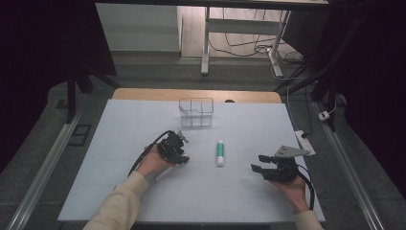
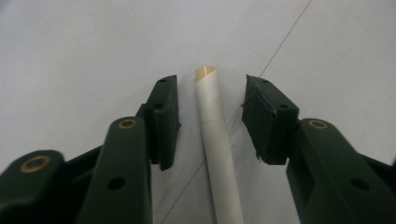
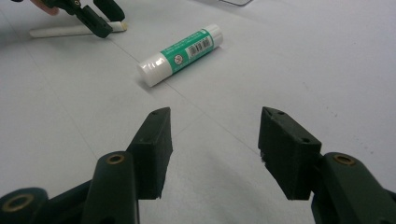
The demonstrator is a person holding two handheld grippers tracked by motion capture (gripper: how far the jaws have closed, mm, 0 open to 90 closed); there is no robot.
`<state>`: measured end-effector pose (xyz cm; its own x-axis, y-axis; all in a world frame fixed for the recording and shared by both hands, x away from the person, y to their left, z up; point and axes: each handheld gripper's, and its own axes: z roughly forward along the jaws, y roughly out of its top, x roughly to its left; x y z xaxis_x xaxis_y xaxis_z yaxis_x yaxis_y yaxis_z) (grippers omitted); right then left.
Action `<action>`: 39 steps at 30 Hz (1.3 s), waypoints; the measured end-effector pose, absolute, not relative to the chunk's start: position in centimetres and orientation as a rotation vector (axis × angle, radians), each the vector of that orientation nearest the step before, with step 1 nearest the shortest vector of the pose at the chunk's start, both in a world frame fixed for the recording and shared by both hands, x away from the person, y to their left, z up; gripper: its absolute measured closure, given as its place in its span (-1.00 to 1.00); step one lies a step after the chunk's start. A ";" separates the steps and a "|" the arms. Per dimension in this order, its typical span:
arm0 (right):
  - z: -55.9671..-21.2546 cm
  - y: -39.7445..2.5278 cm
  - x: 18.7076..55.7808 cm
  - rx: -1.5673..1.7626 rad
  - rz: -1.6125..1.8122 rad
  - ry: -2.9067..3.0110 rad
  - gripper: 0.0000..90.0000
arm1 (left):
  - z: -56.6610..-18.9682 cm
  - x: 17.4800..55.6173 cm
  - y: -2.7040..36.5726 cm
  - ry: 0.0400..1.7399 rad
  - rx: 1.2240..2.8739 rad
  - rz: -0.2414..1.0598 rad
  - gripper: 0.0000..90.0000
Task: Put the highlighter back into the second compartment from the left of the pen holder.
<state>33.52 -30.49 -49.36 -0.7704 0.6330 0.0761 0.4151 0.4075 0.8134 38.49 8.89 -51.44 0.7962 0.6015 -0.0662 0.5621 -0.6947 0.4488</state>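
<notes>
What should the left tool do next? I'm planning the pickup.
Probably close: the left tool is open, its jaws either side of the white stick lying on the table, neither pad touching it.

- A lab or test room is showing here: dark curtains (image 1: 43, 57) are hanging on both sides of the white table (image 1: 143, 191).
- Cables (image 1: 249, 48) are trailing over the bare floor beneath a metal-legged desk (image 1: 207, 43).
- A power strip (image 1: 305, 142) is lying by the table's edge.
</notes>
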 end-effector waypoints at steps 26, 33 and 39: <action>-49.2 -30.8 33.5 0.928 1.292 2.400 -0.03 | -49.8 37.3 9.2 0.851 2.500 0.200 0.75; -49.1 -30.9 33.6 0.930 1.299 2.395 -0.03 | -47.2 36.8 11.2 0.829 2.368 0.201 0.75; -49.1 -31.0 33.5 0.932 1.296 2.393 -0.03 | -45.9 36.3 12.5 0.821 2.275 0.226 0.75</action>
